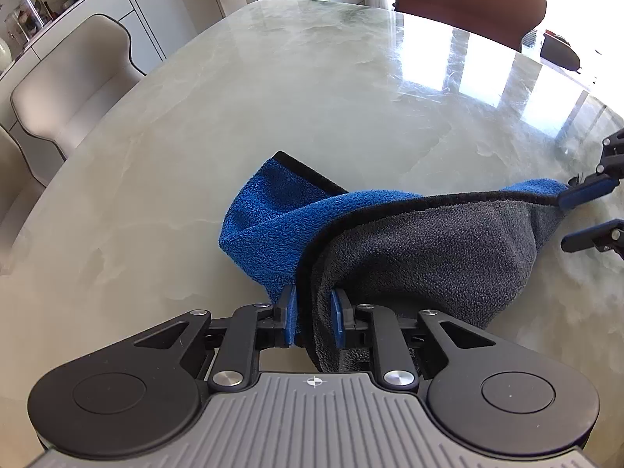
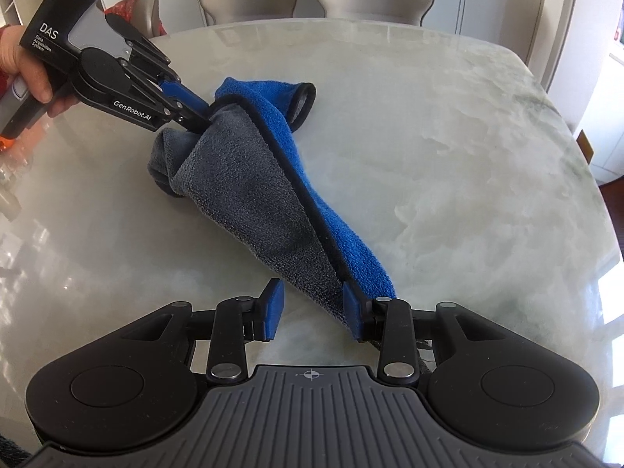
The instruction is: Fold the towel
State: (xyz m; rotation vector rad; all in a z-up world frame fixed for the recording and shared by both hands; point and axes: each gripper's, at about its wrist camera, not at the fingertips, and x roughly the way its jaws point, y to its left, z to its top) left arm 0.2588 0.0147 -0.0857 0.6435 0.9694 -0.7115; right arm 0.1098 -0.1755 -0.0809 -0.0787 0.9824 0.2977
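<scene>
A dining room with pale cabinets and cream chairs (image 1: 66, 89) at the upper left of the left wrist view; a glossy marbled green-white desk (image 1: 273, 78) fills most of both views.

Lying across the middle of the desk is the towel (image 1: 421, 241), blue on one side, grey on the other, with a black border. It is bunched and twisted into a loose roll rather than spread flat, so the folding looks barely begun: no neat fold shows, and it seems it must first be opened out.

In the left wrist view, low centre, the left claw (image 1: 314, 314) has its blue pads narrowly apart with a thick gather of towel between them; it appears clamped on that end. The towel runs rightward to the far right edge, where the right claw (image 1: 589, 210) shows.

In the right wrist view, lower centre, the right claw's fingers stand wide apart. The towel's other end touches only the right-hand pad (image 2: 353, 312), so nothing is gripped there.
</scene>
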